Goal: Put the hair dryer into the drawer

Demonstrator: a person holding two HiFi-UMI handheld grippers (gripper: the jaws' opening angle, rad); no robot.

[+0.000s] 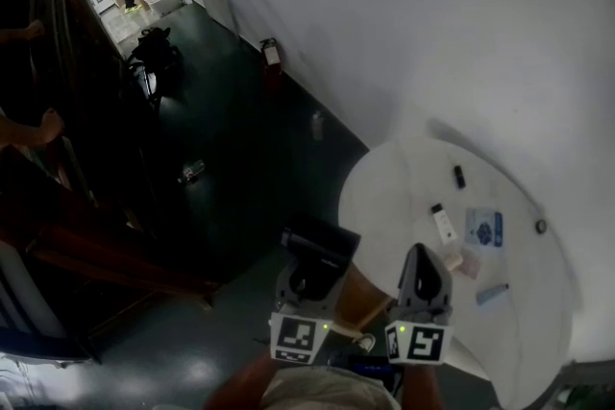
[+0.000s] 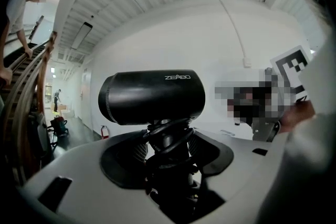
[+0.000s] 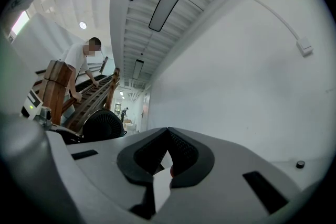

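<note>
The left gripper (image 2: 165, 148) pinches the cord-wrapped handle of the black cylindrical plastic hair dryer (image 2: 152, 97). The dryer's barrel lies crosswise at 12 o'clock above the jaws. The right gripper (image 3: 168, 136), just beside it at 3 o'clock, has its jaw tips pressed together on nothing. A round white table (image 1: 384, 197) lies at its 12 o'clock and bears a blue-and-white packet (image 1: 484, 228).
</note>
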